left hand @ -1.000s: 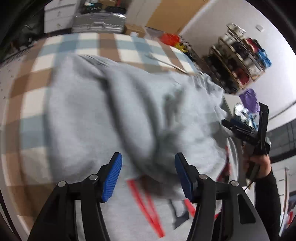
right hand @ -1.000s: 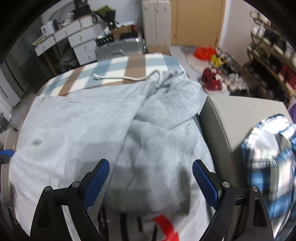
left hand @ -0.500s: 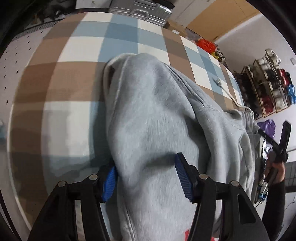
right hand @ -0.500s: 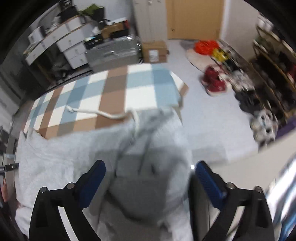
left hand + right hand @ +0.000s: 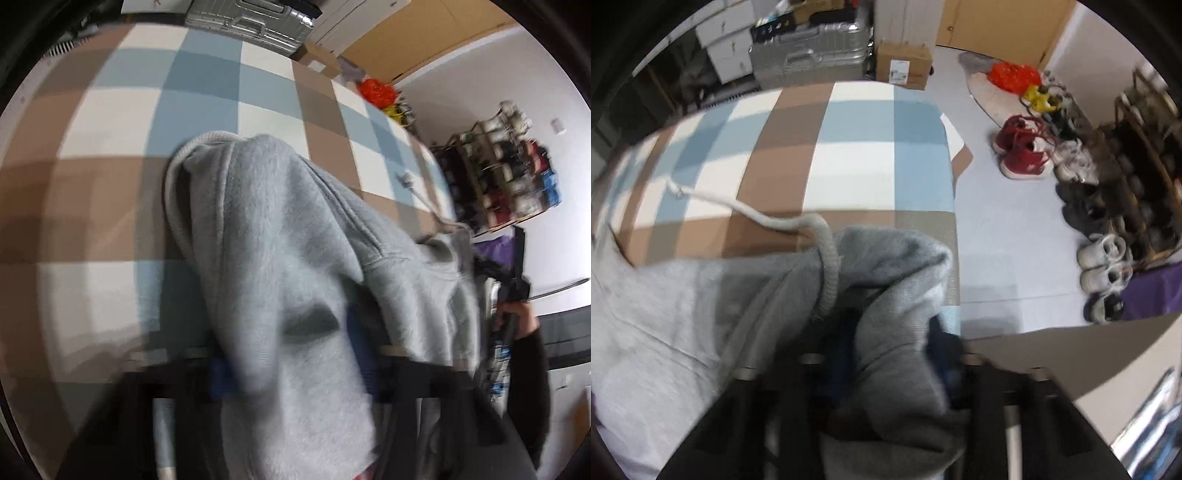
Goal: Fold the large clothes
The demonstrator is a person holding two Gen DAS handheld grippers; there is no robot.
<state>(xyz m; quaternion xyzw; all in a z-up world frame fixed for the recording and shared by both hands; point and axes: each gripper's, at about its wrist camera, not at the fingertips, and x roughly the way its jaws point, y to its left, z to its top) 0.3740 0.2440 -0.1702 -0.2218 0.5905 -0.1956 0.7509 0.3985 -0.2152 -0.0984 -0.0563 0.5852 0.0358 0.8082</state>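
Checked tablecloth [image 5: 229,110] (blue, brown, white squares) covers the table; grey hoodie [image 5: 295,258] lies on its near half, spread left to right, far half bare except the drawstring [image 5: 746,214] trailing out across it.

Left gripper [image 5: 295,373]: jaws have just been closing, now nearly shut on a bunched fold of the hoodie; blue pads mostly buried in fleece, cloth between them and draped over the top. Right gripper [image 5: 890,362]: jaws likewise just closed down, pinching a wad near the hood or collar edge, right at the table's right border.

Handling, as I judge it: thick fleece, soft, no stiffness, fairly heavy for a garment; not slippery, not fragile; it will sag and drag between two grips, so both need to move together. Best holds are seams and ribbed edges (hem, cuff, hood rim), where several layers stack and won't slip out; a mid-panel pinch just pulls up one layer. Drawstring may snag or trail.

View differences: left wrist shows a ribbed edge [image 5: 177,173] at the hoodie's far left, a shoe rack [image 5: 498,177] against the wall, and the person's hand [image 5: 517,314] with the other gripper at right; right wrist shows the full drawstring, red shoes [image 5: 1023,151] on the floor, a cardboard box [image 5: 905,62] and a silver case [image 5: 809,48] beyond the table.
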